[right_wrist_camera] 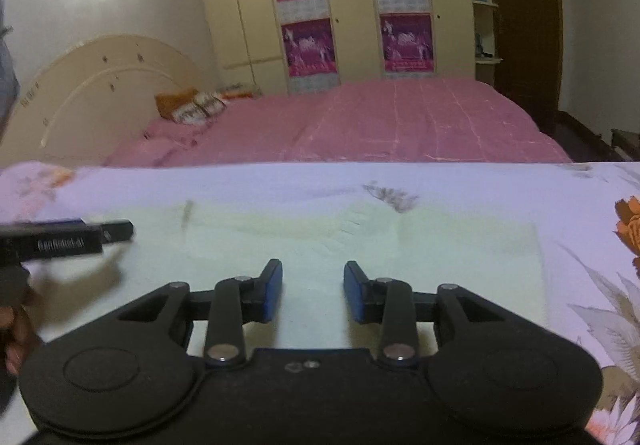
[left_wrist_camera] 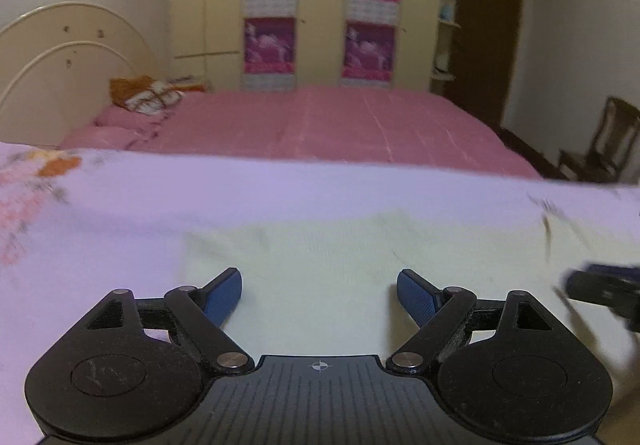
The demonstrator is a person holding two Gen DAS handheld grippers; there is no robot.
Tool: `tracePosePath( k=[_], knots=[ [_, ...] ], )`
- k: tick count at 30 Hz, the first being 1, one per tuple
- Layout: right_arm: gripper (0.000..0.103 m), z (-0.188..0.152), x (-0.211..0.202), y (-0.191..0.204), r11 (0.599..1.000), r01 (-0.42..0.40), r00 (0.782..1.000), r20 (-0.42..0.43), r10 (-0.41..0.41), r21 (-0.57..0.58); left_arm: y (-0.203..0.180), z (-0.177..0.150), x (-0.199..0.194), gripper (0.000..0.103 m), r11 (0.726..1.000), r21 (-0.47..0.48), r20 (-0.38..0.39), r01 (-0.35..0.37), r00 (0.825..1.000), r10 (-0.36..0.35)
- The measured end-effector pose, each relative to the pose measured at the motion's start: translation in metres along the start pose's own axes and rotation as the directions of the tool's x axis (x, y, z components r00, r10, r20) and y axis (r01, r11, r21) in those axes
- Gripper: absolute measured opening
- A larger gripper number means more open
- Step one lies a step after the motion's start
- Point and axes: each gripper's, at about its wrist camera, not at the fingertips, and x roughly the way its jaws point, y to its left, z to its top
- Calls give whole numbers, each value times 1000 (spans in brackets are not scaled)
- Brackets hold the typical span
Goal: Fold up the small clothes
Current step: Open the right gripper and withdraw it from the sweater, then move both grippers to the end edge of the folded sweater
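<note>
A pale cream small garment (left_wrist_camera: 340, 257) lies flat on a lilac floral sheet (left_wrist_camera: 120, 205). It also shows in the right wrist view (right_wrist_camera: 440, 253), spread out as a rough rectangle. My left gripper (left_wrist_camera: 319, 285) is open wide and empty, just above the garment's near part. My right gripper (right_wrist_camera: 313, 277) is open and empty over the garment's near middle. The right gripper's side shows at the right edge of the left wrist view (left_wrist_camera: 604, 291). The left gripper shows at the left of the right wrist view (right_wrist_camera: 68, 239).
The sheet (right_wrist_camera: 580, 285) carries orange flower prints (right_wrist_camera: 630, 225) at the right. Behind stands a bed with a pink cover (left_wrist_camera: 320, 125), a cream headboard (left_wrist_camera: 60, 57), a wardrobe with magenta posters (left_wrist_camera: 272, 5) and a wooden chair (left_wrist_camera: 600, 145).
</note>
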Motion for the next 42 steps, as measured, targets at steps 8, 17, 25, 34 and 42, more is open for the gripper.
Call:
tracePosePath(
  k=[8,17,25,34,42],
  knots=[
    [34,-7,-9,-27,988,158,987,-23,-158,0,32,-6,-35,84,996,-28,5,-85,996,85],
    [40,-38,-51,-5,997,76,997,-4,-76,-16,-34,-51,-64,84,994,79,-1,73,997,-74],
    [37,-48,-70,-37,985,171,985,-35,-170,16,-20,-50,-76,84,995,97,-33,36,999,-33],
    [44,-45,-101,-24,989,147,989,-14,-147,35,-28,-45,-112,84,995,101,-56,19,998,-14],
    [44,-52,-146,-28,990,120,993,-9,-120,78,-19,-68,-165,84,992,117,-72,46,997,-37]
  ],
)
